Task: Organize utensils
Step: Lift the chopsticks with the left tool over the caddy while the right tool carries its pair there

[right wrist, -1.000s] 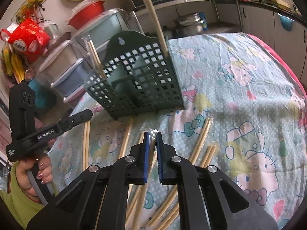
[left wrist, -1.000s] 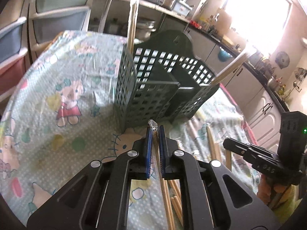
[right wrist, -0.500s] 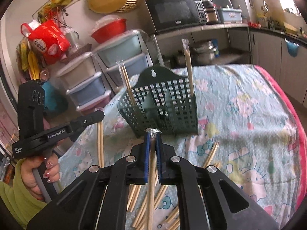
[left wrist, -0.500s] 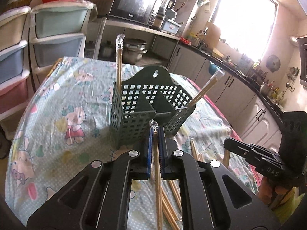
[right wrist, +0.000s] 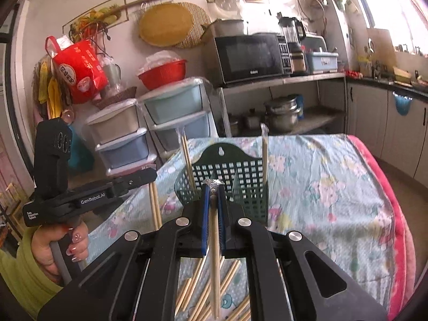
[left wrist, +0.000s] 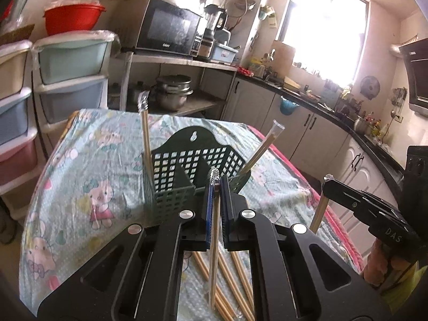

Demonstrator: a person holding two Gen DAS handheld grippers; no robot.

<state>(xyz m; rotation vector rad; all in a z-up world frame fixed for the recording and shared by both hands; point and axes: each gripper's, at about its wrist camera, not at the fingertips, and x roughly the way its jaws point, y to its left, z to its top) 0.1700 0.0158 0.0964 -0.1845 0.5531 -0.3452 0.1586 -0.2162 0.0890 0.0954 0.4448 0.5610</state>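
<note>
A dark green perforated utensil holder [left wrist: 192,171] stands on the table; it also shows in the right wrist view [right wrist: 232,176]. Two wrapped chopstick pairs stand in it, one upright at its left [left wrist: 145,136] and one leaning right [left wrist: 260,149]. My left gripper [left wrist: 217,184] is shut on a wrapped chopstick pair [left wrist: 214,248] that hangs down from it, raised in front of the holder. My right gripper [right wrist: 212,190] is shut on another wrapped pair [right wrist: 214,256], also raised in front of the holder. Several loose chopsticks [right wrist: 198,294] lie on the cloth below.
The table wears a cartoon-print cloth [left wrist: 88,160] with a pink edge [right wrist: 396,214]. Plastic drawer units [left wrist: 69,80] stand past the far left. A shelf with a microwave [right wrist: 251,56] and pots lies behind. Kitchen counters run along the right.
Both grippers have lifted and pulled back from the holder, each carrying its chopstick pair up off the table. The holder now looks smaller and farther away.
</note>
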